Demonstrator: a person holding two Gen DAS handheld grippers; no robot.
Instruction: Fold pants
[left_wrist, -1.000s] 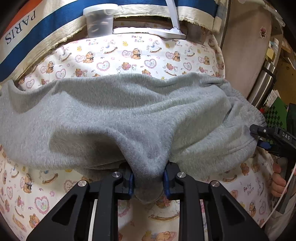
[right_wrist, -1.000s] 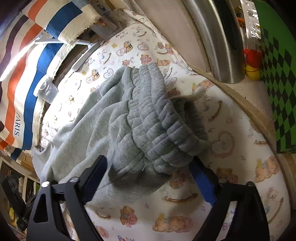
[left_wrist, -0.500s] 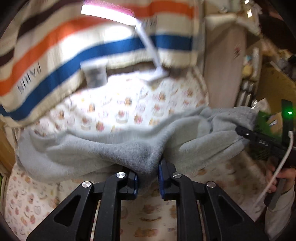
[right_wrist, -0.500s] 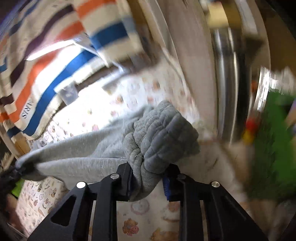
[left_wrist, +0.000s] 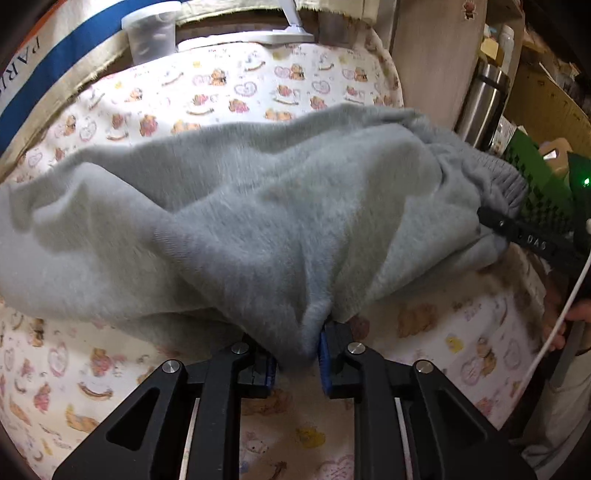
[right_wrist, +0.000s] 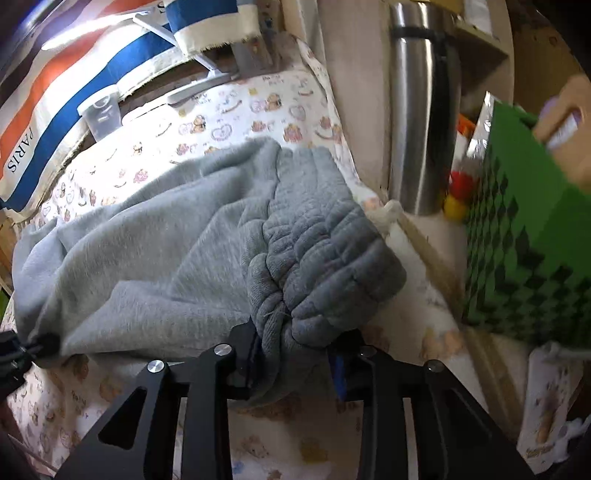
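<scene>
1. The grey sweatpants (left_wrist: 258, 206) are strung sideways between the two claws. In the left wrist view they fill the middle band of the frame from the left edge over to the right edge, above the teddy-bear print sheet (left_wrist: 258, 81).

2. The left gripper (left_wrist: 297, 354) is clamped on a bunched fold of the plain grey fabric at bottom centre of its frame. Cloth fills the gap between the blue pads, so it's pinching the pants, not empty.

3. The right gripper (right_wrist: 295, 354) is pinched onto the ribbed waistband (right_wrist: 317, 251), bottom centre of its own frame. In the left view the same claw pokes in from the right edge, buried in that waistband end.

4. The key relation: the pants' long axis runs left to right across the sheet, waistband end at the right claw. The leg end trails off to the left edge of the left view, past the left claw, so that claw looks to be holding somewhere mid-length, can't tell exactly where.

5. My guess is the fabric is lifted, but I can't tell how far off the sheet.

6. Next fold probably means carrying one end along that axis toward the other; the right claw is nearest the waistband.
</scene>
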